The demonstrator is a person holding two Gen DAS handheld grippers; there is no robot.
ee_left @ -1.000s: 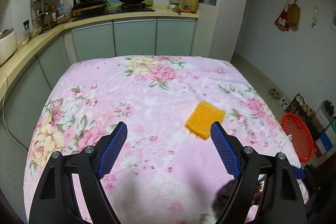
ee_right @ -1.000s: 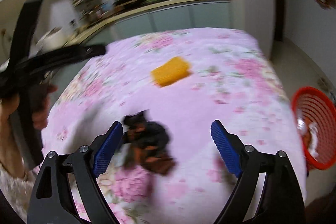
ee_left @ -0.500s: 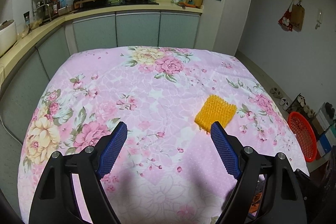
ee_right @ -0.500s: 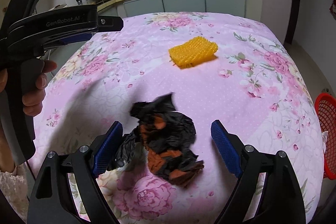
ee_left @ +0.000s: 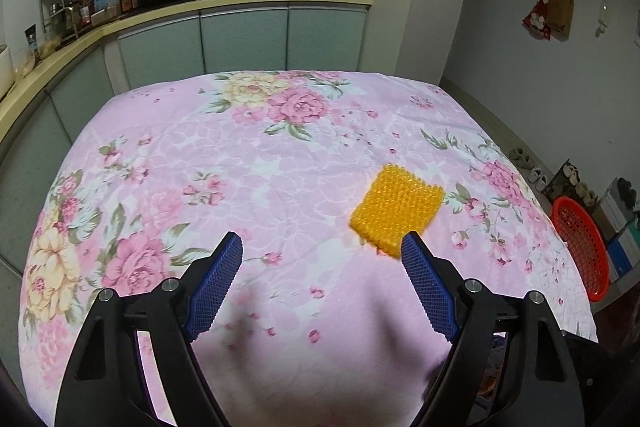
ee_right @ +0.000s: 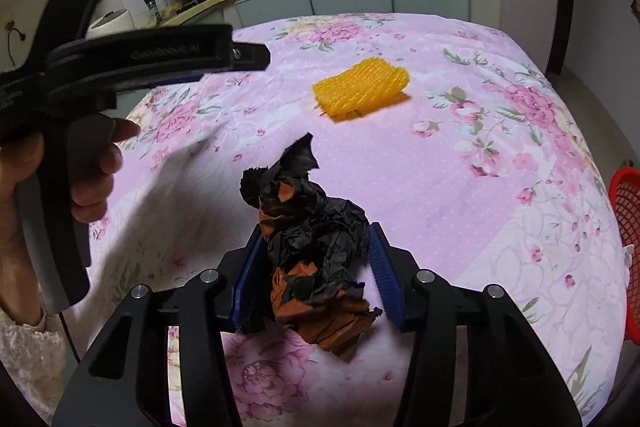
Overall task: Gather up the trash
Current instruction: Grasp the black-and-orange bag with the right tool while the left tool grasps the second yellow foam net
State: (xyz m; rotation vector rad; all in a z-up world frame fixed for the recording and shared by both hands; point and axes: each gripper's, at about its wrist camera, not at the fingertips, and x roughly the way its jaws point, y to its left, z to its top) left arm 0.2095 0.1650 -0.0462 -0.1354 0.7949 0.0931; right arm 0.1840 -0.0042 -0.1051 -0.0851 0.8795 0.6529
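The crumpled black and orange paper [ee_right: 312, 247] sits at the near edge of the counter [ee_right: 460, 187], which is covered by a pink floral cloth. The right gripper [ee_right: 314, 263] has its blue fingers [ee_right: 382, 267] closed in on the wad from both sides, pinching its lower middle; a ragged black peak sticks up above the fingers and an orange flap spills out below them toward the camera. Whether the wad is lifted or resting on the cloth cannot be told.

Farther back, right of centre, lies the yellow foam net [ee_right: 360, 87], well apart from the paper and untouched. The left gripper [ee_left: 322, 275] hovers over the near middle of the counter with its fingers [ee_left: 216, 287] spread wide and nothing between them; its right finger tip appears just beside the net's near corner in the left wrist view. In the right wrist view the left gripper shows from the side, held in the person's hand [ee_right: 96, 167].

The red basket [ee_right: 626, 251] stands off the counter's right edge, low down, with something pale inside.

The grip seems the weak point: crumpled paper is springy and light, so the wad may compress and slip, or the loose orange flap may tear away or catch the cloth when carried. The basket sits below the counter edge, so an early release would likely drop the paper on the floor.
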